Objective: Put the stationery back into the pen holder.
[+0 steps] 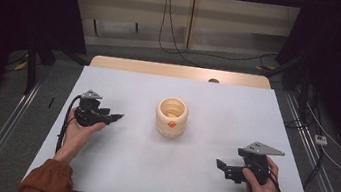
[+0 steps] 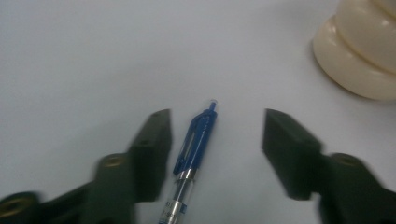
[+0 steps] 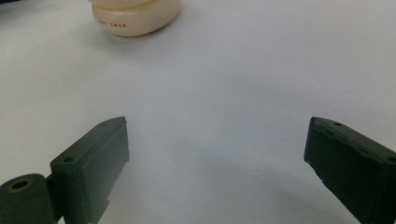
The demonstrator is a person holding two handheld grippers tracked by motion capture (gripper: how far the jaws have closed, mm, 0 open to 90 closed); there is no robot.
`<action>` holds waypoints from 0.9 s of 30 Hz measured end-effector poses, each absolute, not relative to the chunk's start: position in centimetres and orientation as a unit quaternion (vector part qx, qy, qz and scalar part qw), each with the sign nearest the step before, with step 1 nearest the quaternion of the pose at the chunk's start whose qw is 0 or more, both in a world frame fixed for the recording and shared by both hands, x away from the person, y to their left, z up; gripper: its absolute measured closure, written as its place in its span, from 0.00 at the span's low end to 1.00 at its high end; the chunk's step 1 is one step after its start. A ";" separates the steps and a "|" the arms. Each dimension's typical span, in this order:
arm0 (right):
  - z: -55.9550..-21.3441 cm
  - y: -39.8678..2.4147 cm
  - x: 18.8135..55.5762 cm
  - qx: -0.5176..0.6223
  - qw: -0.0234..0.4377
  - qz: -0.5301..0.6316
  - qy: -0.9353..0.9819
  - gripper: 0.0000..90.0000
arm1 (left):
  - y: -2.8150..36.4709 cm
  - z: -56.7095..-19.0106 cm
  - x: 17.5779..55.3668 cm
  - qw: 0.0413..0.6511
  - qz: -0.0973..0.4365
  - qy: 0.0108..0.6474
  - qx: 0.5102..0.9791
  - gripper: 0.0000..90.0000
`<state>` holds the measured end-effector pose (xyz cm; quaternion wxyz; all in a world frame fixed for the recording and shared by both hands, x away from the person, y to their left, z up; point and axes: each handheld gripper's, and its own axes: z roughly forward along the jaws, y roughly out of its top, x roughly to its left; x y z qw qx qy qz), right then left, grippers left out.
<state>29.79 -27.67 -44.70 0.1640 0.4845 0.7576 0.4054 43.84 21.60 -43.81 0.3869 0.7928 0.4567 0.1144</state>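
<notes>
Pale grey laminate covers the table (image 1: 217, 107), with a strip of bare wood along its far edge and dark curtains, grey floor and trailing cables beyond. My left gripper (image 2: 215, 140) rests low at the left with its jaws spread; a blue-and-clear plastic ballpoint pen (image 2: 196, 149) lies flat on the table between them, close to one pad, which I cannot tell is touching it. A cream ribbed ceramic pot (image 1: 171, 117) stands mid-table. My right gripper (image 3: 215, 154) sits at the near right, jaws spread over bare surface.
</notes>
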 end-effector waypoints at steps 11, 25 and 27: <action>-44.7 -27.8 29.8 0.485 0.164 0.405 0.757 0.07 | 22.3 -42.3 43.4 0.385 0.130 0.458 0.790 0.07; -44.7 -27.8 29.8 0.484 0.164 0.406 0.758 0.07 | 24.6 -42.2 43.8 0.376 0.136 0.454 0.796 0.13; -44.7 -27.8 29.8 0.484 0.164 0.405 0.758 0.07 | 24.5 -42.3 43.7 0.361 0.141 0.450 0.805 0.13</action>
